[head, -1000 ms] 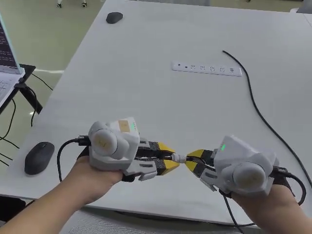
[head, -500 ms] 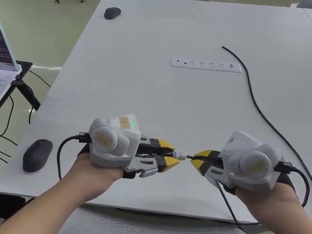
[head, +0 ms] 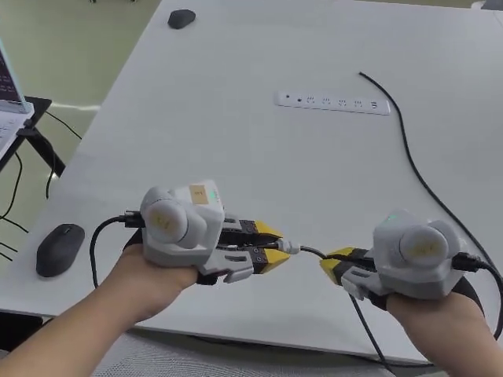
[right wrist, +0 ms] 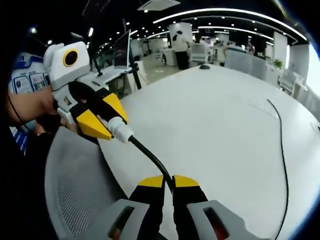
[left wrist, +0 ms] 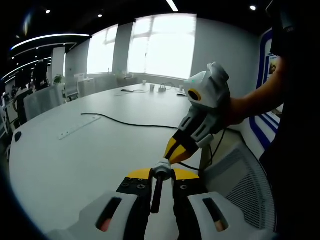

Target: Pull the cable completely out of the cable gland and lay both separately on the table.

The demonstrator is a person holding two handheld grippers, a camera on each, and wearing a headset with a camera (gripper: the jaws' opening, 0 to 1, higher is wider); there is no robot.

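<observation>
My left gripper [head: 277,250] is shut on a small white cable gland [head: 290,248], held above the table's near edge. A thin black cable [head: 313,253] runs out of the gland to the right and into my right gripper [head: 334,263], which is shut on it. In the left gripper view the gland [left wrist: 162,169] sits clamped at the tips of my left gripper [left wrist: 162,174]. The right gripper view has the cable [right wrist: 150,156] stretched taut from the gland [right wrist: 120,129] down into my right gripper [right wrist: 168,181]. One end of the cable is still inside the gland.
A white power strip [head: 332,103] lies mid-table with a long black cord [head: 416,177] trailing right. A dark mouse [head: 60,249] rests at the near left, another mouse [head: 181,18] at the far end. A mesh chair [right wrist: 75,200] sits below the table's edge [head: 236,334].
My right gripper has drawn away to the right, and a longer stretch of black cable now shows between it and the gland. The left gripper has stayed about where it was.
</observation>
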